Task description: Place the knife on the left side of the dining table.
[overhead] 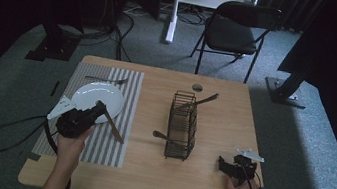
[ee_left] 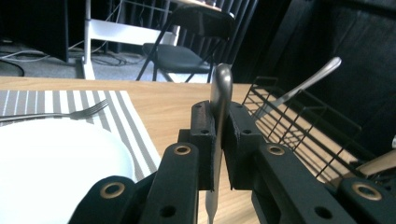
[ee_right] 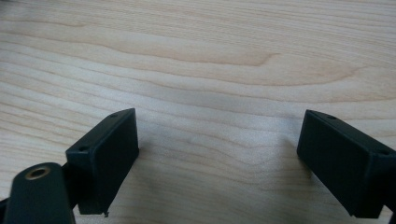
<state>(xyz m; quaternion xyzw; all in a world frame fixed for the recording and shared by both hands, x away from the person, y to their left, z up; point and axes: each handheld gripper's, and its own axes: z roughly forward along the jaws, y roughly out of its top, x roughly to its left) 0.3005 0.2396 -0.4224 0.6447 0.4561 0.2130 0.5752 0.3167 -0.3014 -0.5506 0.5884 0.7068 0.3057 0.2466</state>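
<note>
A dim room with dark curtains, grey carpet and a black folding chair (overhead: 231,30) lies behind a pale wooden table (overhead: 209,181). On the table's left half lies a grey-striped placemat (overhead: 112,152), and on it a white plate (overhead: 98,96) with a fork (overhead: 105,79) just beyond it at twelve o'clock. Near the middle of the table stands a black wire caddy (overhead: 182,126), with one utensil handle (overhead: 204,100) slanting out towards one o'clock and another (overhead: 162,136) poking out of its side towards nine o'clock.

The left gripper (overhead: 98,109) sits over the plate's near edge, its jaws closed on a table knife (ee_left: 219,93). In the left gripper view the blade stands on edge between the pads, rounded tip up and past them. From above, the knife (overhead: 112,125) runs from the jaws down towards five o'clock over the placemat, so its long axis lies on a diagonal, and it seems tilted rather than flat. The bare strip of mat to the right of the plate lies at about three o'clock from the jaws, just beside them. If the knife is meant for that spot, it would likely need turning until it runs twelve to six alongside the plate.

The right gripper (overhead: 223,163) rests low at the table's near right, jaws spread wide and empty over bare wood, well apart from the caddy at ten o'clock from it. The left hand is plainly the nearer one to the place setting
</note>
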